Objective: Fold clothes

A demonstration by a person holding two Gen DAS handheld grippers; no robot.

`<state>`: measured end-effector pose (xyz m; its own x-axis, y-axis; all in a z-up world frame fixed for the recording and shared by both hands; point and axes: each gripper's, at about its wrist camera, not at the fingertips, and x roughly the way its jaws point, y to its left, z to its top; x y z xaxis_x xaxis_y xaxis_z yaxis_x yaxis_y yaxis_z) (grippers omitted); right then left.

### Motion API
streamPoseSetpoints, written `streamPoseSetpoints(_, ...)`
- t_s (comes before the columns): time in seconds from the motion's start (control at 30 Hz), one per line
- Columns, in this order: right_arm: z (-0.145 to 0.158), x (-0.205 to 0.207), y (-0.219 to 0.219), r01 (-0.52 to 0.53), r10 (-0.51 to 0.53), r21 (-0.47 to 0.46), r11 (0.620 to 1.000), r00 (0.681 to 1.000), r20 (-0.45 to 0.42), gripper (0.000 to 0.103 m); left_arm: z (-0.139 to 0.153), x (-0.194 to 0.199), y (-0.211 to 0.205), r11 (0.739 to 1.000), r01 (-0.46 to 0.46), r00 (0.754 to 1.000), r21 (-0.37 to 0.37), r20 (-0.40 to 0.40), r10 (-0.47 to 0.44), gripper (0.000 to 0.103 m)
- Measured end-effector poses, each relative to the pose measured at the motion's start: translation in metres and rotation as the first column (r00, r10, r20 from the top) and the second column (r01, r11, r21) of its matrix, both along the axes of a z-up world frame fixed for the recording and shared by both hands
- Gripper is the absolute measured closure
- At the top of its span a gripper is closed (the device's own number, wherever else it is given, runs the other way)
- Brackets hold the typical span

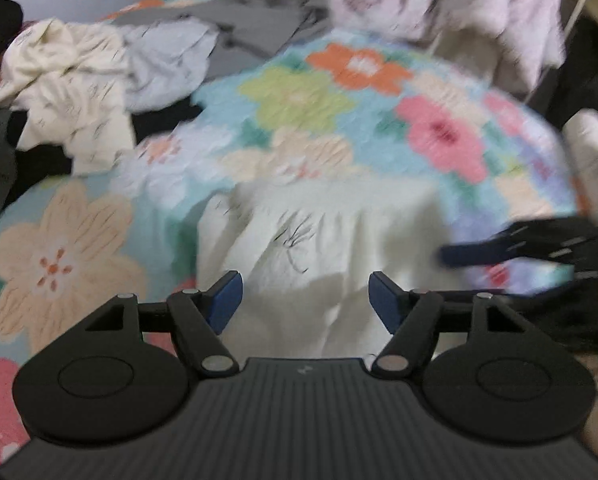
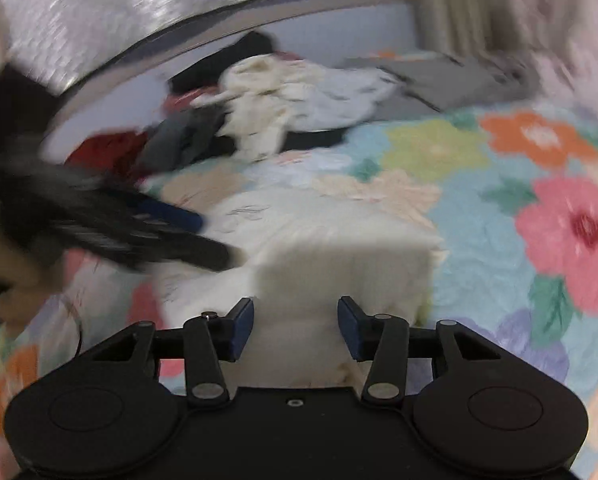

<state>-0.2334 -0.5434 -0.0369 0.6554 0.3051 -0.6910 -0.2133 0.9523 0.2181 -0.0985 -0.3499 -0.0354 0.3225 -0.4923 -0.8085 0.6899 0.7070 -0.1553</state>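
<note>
a bed [image 1: 99,240] with a floral quilt carries the clothes. a folded cream garment [image 1: 319,240] lies near. a heap of unfolded clothes [image 1: 79,80] and a flat grey garment [image 1: 259,28] lie farther back.

We are looking over a bed with a flowered bedspread [image 1: 339,92]. A folded white garment [image 1: 323,240] is lying in front of both tools, taking up the near middle. To its right the bedspread is lying bare, leaving free room for a pass. At the far left a heap of loose clothes [image 1: 79,80] is blocking the way, with a flat grey garment [image 1: 259,24] lying behind it. The right tool [image 1: 539,248] is crossing the right side of the left wrist view, and the left tool [image 2: 99,220] is cutting across the left side of the right wrist view.
</note>
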Motion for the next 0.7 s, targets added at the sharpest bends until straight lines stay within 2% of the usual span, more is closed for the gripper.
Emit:
streamPoseSetpoints(0.07,-0.004,-0.008,0.017,-0.054,0.053,-0.116,0.992,0.999,-0.006,0.051,-0.014,0.000,0.000,0.999,-0.009,1.000,0.045,0.011,0.008,0.033)
streamPoseSetpoints(0.17,-0.025,-0.010,0.028,-0.072,0.064,-0.248,0.966,0.997,-0.040,0.051,-0.025,0.005,0.007,1.000,-0.019,0.999,0.020,-0.032,0.020,0.032)
streamPoseSetpoints(0.3,-0.021,-0.010,0.015,-0.067,0.054,-0.205,0.976,0.996,-0.070,0.051,-0.030,0.012,0.013,0.999,-0.038,0.998,0.001,-0.041,0.038,0.029)
streamPoseSetpoints(0.4,-0.030,-0.007,0.004,-0.042,0.025,-0.173,0.984,0.995,-0.097,0.040,-0.030,0.013,0.018,0.999,-0.051,0.998,-0.013,-0.044,0.050,0.029)
streamPoseSetpoints(0.53,-0.035,-0.002,-0.026,0.024,-0.021,0.022,0.999,0.992,-0.123,0.038,-0.030,0.011,0.020,0.998,-0.034,0.999,-0.053,-0.039,0.032,0.030)
streamPoseSetpoints(0.63,-0.042,0.002,-0.038,0.070,-0.054,0.113,0.991,0.989,-0.139,0.038,-0.031,0.012,0.020,0.996,-0.042,0.998,-0.077,-0.051,0.038,0.030)
streamPoseSetpoints(0.7,-0.036,-0.003,-0.041,0.086,-0.067,0.144,0.986,0.989,-0.135,0.038,-0.027,0.010,0.023,0.992,-0.035,0.999,-0.124,-0.044,0.030,0.030)
